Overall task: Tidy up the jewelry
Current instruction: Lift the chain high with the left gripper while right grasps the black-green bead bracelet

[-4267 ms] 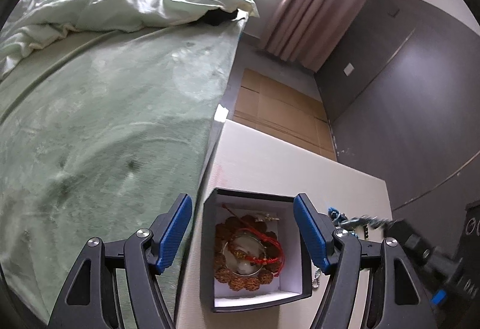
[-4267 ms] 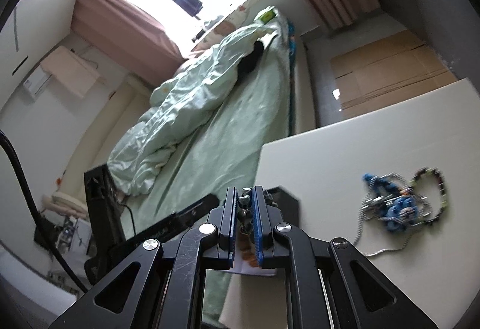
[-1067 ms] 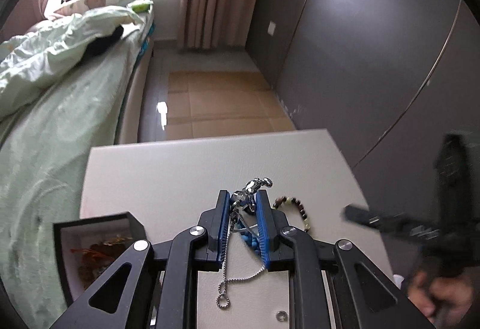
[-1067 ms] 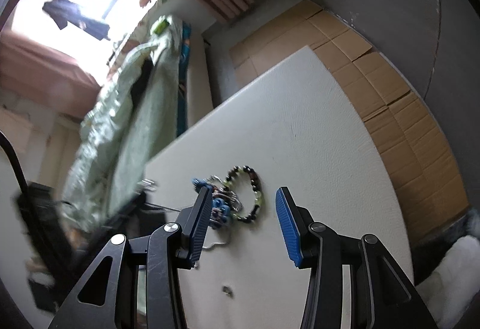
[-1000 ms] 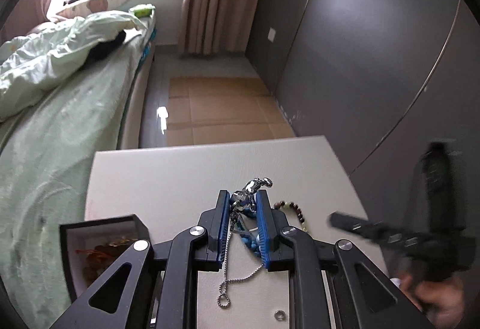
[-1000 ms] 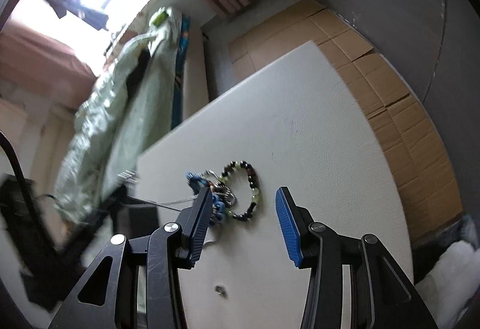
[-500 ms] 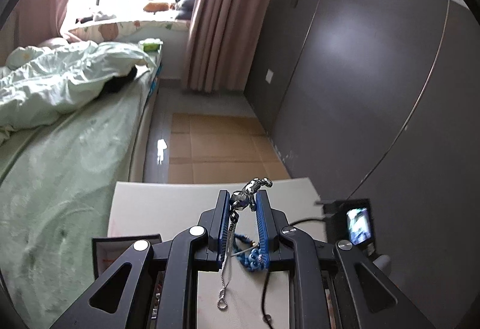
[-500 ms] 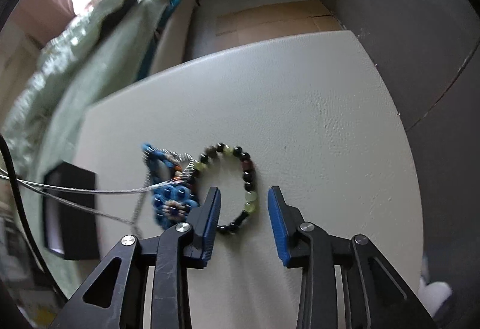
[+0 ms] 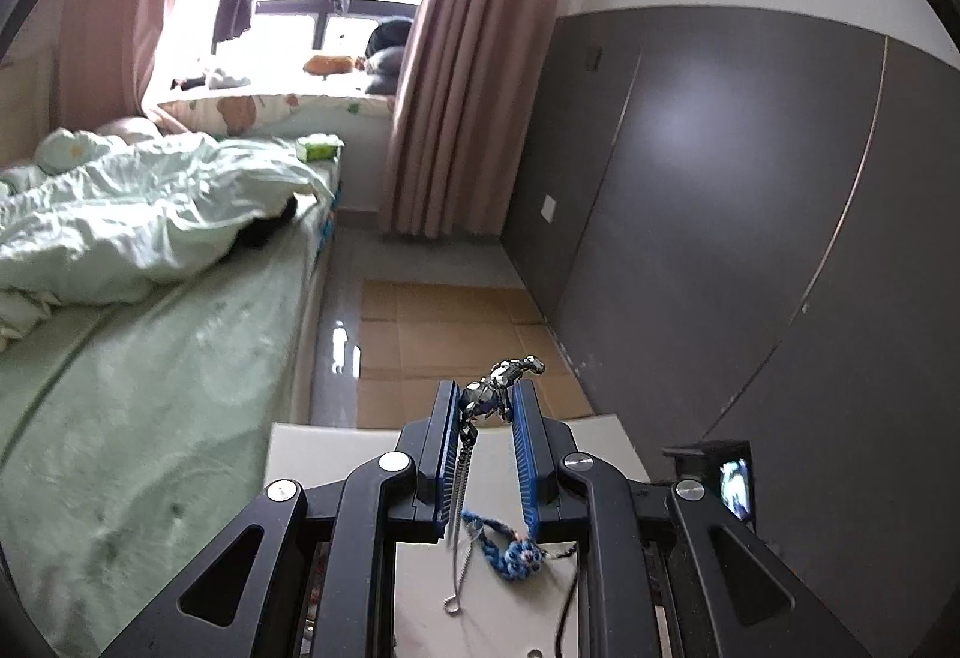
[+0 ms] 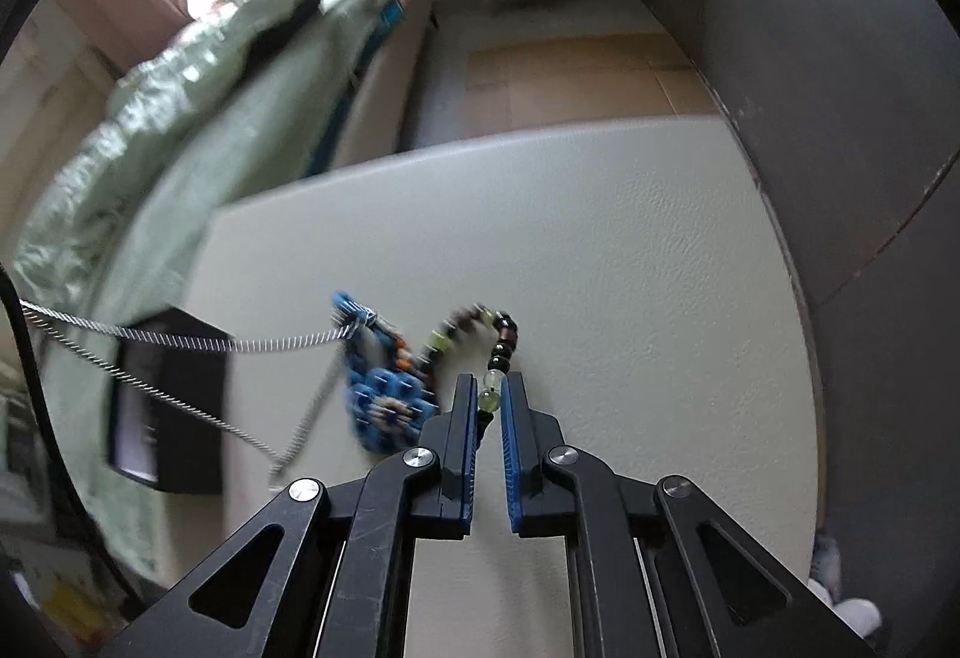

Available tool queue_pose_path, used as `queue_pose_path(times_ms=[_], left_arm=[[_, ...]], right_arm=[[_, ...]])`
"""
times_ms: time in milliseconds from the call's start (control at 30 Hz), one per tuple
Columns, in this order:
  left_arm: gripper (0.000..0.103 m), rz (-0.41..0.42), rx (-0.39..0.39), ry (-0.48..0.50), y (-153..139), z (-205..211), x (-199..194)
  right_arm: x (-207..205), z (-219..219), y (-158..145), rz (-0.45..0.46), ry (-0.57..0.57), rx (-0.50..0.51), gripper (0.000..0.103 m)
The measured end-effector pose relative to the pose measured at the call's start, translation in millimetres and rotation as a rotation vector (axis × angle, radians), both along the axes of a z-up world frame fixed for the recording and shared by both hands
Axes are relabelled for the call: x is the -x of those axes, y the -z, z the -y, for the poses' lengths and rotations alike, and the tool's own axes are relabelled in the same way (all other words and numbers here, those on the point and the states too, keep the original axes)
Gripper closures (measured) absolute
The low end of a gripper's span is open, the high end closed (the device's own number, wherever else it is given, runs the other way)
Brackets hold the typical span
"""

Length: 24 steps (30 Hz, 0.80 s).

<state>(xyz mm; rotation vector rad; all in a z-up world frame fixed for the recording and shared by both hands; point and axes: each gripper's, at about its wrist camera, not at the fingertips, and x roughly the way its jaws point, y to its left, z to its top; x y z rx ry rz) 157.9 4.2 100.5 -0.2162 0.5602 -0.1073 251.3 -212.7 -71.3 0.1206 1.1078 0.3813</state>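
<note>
My left gripper is shut on a silver figure pendant. Its chain hangs down between the fingers, and a blue woven bracelet dangles tangled in it above the white table. In the right wrist view the chain runs taut to the left from the blue bracelet. My right gripper points down at the table with its jaws closing. Its pads press a pale green bead of the beaded bracelet. A black jewelry box stands at the table's left edge.
A bed with green bedding runs along the table's left side. Cardboard sheets cover the floor beyond the table. A dark panelled wall stands close on the right. The other gripper's black body with a small screen shows at lower right.
My left gripper has risen with the pendant, pulling the chain and blue bracelet up. My right gripper has swung over the beaded bracelet and its jaws went from wide open to shut on it.
</note>
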Motion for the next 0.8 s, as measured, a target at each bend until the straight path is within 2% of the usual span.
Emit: queue_pose_path(times_ms=[267, 600, 800], left_arm=[[0.085, 0.06, -0.058, -0.035, -41.2, -8.4, 13.2], [0.085, 0.147, -0.139, -0.1, -98.7, -30.8, 30.8], [0.085, 0.159, -0.163, -0.128, -107.4, -42.5, 37.9]], right_arm=[[15.1, -2.8, -39.2, 0.098, -0.005, -0.099, 0.094], [23.4, -13.1, -67.8, 0.179, -0.006, -0.216, 0.094], [30.5, -29.6, -78.8, 0.197, -0.065, -0.298, 0.094]])
